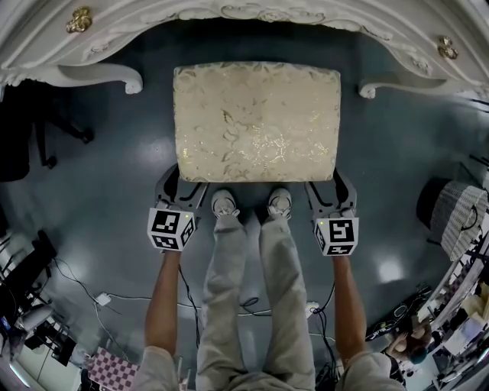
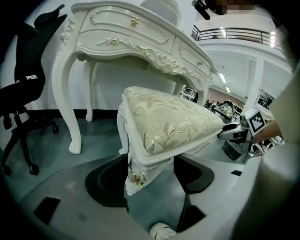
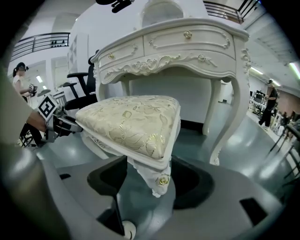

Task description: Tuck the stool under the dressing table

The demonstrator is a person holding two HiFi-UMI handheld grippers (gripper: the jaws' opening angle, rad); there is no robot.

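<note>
The stool (image 1: 256,122), with a cream and gold cushion and white carved legs, stands on the grey floor just in front of the white dressing table (image 1: 252,11). Its far edge lies between the table's two front legs. My left gripper (image 1: 183,187) is at the stool's near left corner and my right gripper (image 1: 330,187) at the near right corner. In the left gripper view the open left gripper (image 2: 150,180) straddles a corner leg of the stool (image 2: 168,122). In the right gripper view the right gripper (image 3: 152,183) stands open around the other near corner of the stool (image 3: 131,122).
The table's curved front legs (image 1: 126,80) (image 1: 374,88) flank the stool. A black office chair (image 2: 23,84) stands to the left. The person's shoes (image 1: 225,205) are right behind the stool. Cables (image 1: 114,298) lie on the floor, and a striped object (image 1: 458,214) sits at right.
</note>
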